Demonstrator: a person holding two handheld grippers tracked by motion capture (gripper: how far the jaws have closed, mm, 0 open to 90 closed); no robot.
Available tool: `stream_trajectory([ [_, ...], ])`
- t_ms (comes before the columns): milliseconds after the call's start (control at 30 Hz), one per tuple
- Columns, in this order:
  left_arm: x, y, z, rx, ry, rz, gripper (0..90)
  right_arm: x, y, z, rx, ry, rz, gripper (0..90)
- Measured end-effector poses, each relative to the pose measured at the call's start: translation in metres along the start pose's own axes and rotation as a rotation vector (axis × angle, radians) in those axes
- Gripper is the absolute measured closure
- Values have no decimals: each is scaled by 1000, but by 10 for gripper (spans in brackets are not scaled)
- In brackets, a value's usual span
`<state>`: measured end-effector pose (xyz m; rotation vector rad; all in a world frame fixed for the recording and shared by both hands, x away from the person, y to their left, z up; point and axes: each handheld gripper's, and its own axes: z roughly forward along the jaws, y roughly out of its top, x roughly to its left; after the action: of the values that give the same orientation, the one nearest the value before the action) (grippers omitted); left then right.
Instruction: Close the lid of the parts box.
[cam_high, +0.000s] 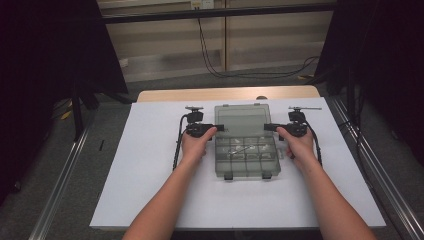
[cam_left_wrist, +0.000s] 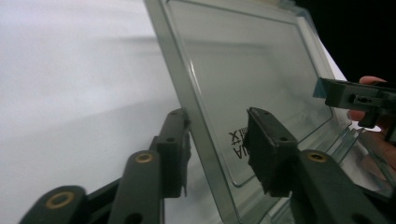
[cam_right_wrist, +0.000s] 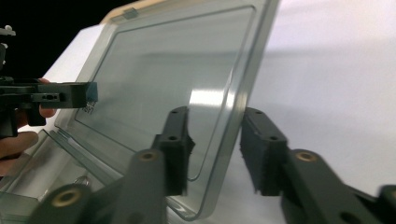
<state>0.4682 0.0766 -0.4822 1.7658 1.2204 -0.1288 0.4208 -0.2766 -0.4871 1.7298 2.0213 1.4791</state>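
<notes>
One clear compartment box (cam_high: 246, 159), centre of sheet, lid (cam_high: 242, 122) raised at far side. Two latches on near edge. Two grippers: left gripper (cam_high: 214, 128), right gripper (cam_high: 269, 127). One white sheet (cam_high: 150, 165). One table (cam_high: 165, 94).

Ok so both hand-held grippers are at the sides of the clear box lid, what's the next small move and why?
Probably close both a little more until the pads press. The lid stands raised over the compartment tray, and each side edge sits between open jaws: the left hand-held gripper and the right hand-held gripper both show a gap beside the edge. Without a firm pinch, swinging the lid could let it slip.
</notes>
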Motion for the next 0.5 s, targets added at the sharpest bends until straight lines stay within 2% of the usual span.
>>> stream_trajectory([
  [67, -3, 2, -5, -14, 7, 29, 652, 1, 2, -5, -25, -5, -23, 716],
  [100, -5, 3, -8, -29, -5, 34, 670, 3, 3, -7, -29, -2, -27, 744],
  [167, -7, 5, -12, -52, -1, 53, 707, 4, 5, -13, -48, -2, -50, 786],
  [200, -7, 5, -14, -51, -15, 50, 726, 6, 6, -16, -59, -9, -66, 824],
  [233, -7, 6, -16, -78, -9, 55, 743, 6, 6, -18, -60, -8, -75, 828],
  [300, -7, 6, -20, -87, -12, 65, 773, 8, 4, -20, -75, -14, -108, 834],
  [333, -7, 7, -22, -108, 0, 70, 783, 9, 4, -21, -83, -15, -120, 836],
  [367, -6, 7, -24, -102, 0, 75, 798, 10, 3, -22, -86, -18, -132, 840],
  [433, -7, 8, -23, -120, -4, 72, 793, 11, 2, -23, -102, -20, -156, 844],
  [500, -6, 9, -25, -121, -1, 101, 783, 12, 1, -24, -111, -24, -180, 843],
])
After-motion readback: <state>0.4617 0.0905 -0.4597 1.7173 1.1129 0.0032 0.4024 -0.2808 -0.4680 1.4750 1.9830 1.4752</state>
